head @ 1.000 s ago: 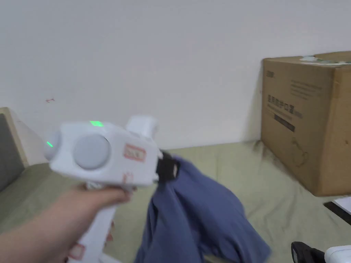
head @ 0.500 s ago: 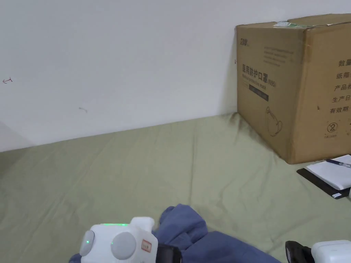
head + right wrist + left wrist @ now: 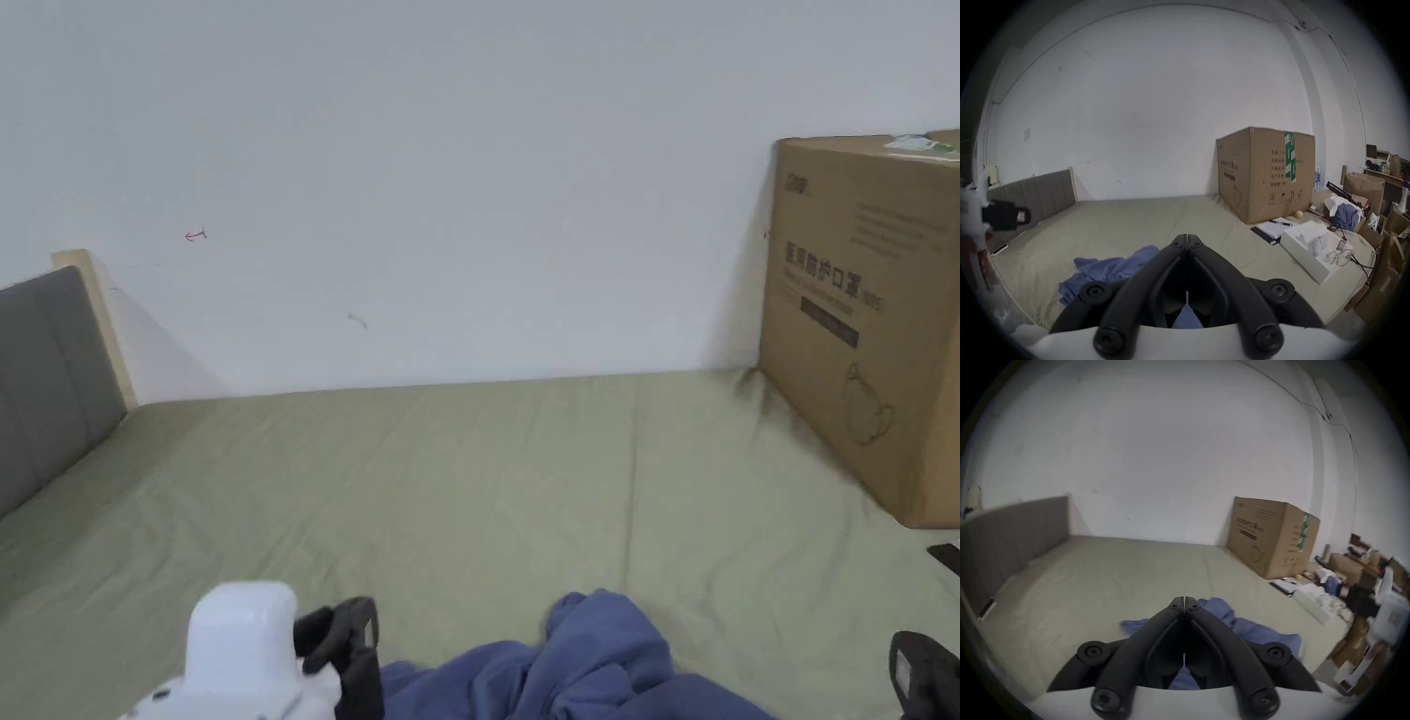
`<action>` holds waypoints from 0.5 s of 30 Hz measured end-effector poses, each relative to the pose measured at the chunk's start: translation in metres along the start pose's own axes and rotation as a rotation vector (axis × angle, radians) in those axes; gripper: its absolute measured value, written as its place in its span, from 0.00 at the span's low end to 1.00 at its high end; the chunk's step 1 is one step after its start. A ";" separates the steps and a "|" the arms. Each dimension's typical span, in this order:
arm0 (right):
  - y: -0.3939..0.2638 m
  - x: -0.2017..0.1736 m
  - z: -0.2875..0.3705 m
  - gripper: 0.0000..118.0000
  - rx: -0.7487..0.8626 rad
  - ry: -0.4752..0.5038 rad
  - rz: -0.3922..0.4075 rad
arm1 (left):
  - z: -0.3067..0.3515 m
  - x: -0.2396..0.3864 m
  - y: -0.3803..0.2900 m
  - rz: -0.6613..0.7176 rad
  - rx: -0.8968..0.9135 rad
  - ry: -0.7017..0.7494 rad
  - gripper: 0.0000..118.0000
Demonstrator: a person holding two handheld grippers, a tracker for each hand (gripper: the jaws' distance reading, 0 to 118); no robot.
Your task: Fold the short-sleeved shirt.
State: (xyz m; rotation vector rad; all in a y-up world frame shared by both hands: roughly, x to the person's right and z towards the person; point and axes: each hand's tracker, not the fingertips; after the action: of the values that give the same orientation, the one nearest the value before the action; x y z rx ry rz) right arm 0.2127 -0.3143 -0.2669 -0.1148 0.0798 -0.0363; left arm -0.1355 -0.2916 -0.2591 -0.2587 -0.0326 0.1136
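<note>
- Left gripper point(image 3: 352, 647), head view: you are holding it low beside the crumpled blue short-sleeved shirt point(image 3: 600, 666), which was hanging from it a second ago and is now lying on the olive-green bed sheet point(image 3: 469, 469).
- Left gripper view: jaws are meeting, gripping nothing.
- Right gripper point(image 3: 1187, 237) view: jaws are together and empty, so regrasping comes next.

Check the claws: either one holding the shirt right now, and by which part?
Nothing held. Left claw and right claw both have their jaws shut with no cloth between the tips; the shirt lies crumpled on the bed.
</note>
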 end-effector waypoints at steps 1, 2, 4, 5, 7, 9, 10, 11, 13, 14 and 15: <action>-0.003 -0.002 0.003 0.00 0.017 -0.001 0.004 | 0.011 0.001 -0.010 0.013 0.015 0.056 0.00; -0.004 -0.004 0.006 0.00 0.030 -0.004 0.008 | 0.023 0.000 -0.020 0.051 0.066 0.089 0.00; -0.007 -0.007 0.011 0.00 0.048 -0.014 0.007 | 0.044 -0.003 -0.036 0.102 0.134 0.116 0.00; -0.007 -0.008 0.012 0.00 0.051 -0.017 -0.001 | 0.047 -0.005 -0.041 0.114 0.138 0.128 0.00; -0.007 -0.009 0.012 0.00 0.043 -0.018 -0.016 | 0.045 -0.009 -0.047 0.127 0.100 0.132 0.00; -0.007 -0.009 0.010 0.00 0.024 -0.013 -0.015 | 0.040 -0.013 -0.049 0.135 0.061 0.119 0.00; -0.007 -0.010 0.009 0.00 0.015 -0.014 -0.008 | 0.038 -0.013 -0.050 0.128 0.060 0.132 0.00; -0.007 -0.010 0.008 0.00 0.009 -0.018 0.000 | 0.038 -0.015 -0.050 0.130 0.063 0.143 0.00; -0.003 -0.010 0.006 0.00 -0.027 -0.022 0.009 | 0.029 -0.023 -0.032 0.213 0.066 0.104 0.00; 0.001 -0.010 0.005 0.00 -0.059 -0.016 0.008 | 0.018 -0.028 -0.015 0.251 0.040 0.037 0.00; 0.004 -0.008 0.004 0.00 -0.077 -0.002 0.005 | 0.000 -0.037 0.007 0.270 -0.007 -0.020 0.00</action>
State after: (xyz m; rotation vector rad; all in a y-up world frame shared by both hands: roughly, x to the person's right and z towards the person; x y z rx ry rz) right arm 0.2048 -0.3093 -0.2632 -0.1917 0.0794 -0.0284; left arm -0.1732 -0.2890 -0.2613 -0.2682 -0.0181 0.3842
